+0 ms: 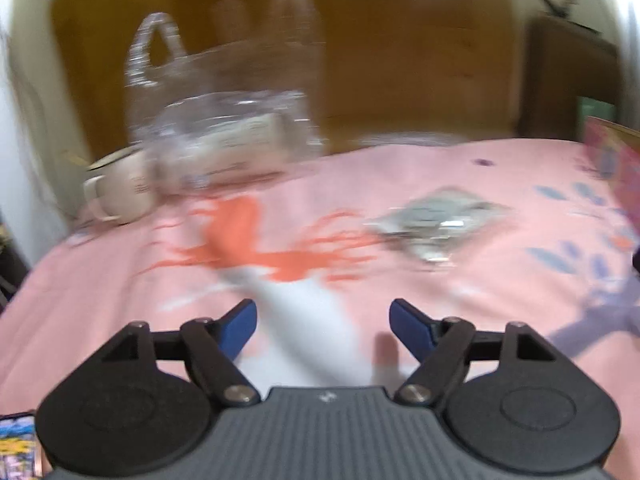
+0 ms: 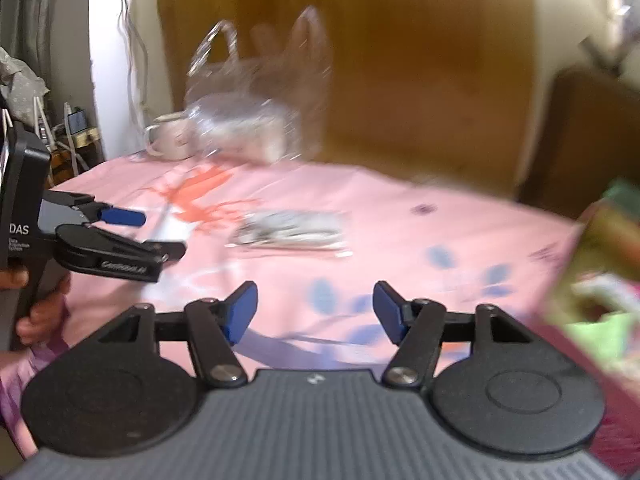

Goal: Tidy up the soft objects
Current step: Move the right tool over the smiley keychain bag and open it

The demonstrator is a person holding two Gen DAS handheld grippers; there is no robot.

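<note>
Both wrist views, blurred by motion, look across a pink cloth (image 1: 400,176) printed with orange (image 1: 256,248) and blue branch motifs, spread over what may be a tabletop or a bed; which of the two cannot be told. The left gripper (image 1: 323,322) has its blue pads spread apart and released, with nothing between them but the cloth's white and orange print. It also shows at the left edge of the right wrist view (image 2: 120,216), carried by a hand (image 2: 44,308) wrapped round its black handle. The right gripper (image 2: 315,312) is likewise spread and released, with only cloth between its pads. A flat clear packet of grey-white contents (image 1: 436,222) (image 2: 292,230) lies on the cloth near the middle, well beyond both grippers and touched by neither. At the far left a crumpled clear plastic bag (image 1: 224,120) (image 2: 248,120) with looped handles stands just beside a cream mug (image 1: 120,192) (image 2: 168,140). A wooden panel (image 1: 400,40) rises behind the far edge. At the right edge sits a colourful, blurred box (image 2: 596,272).
</note>
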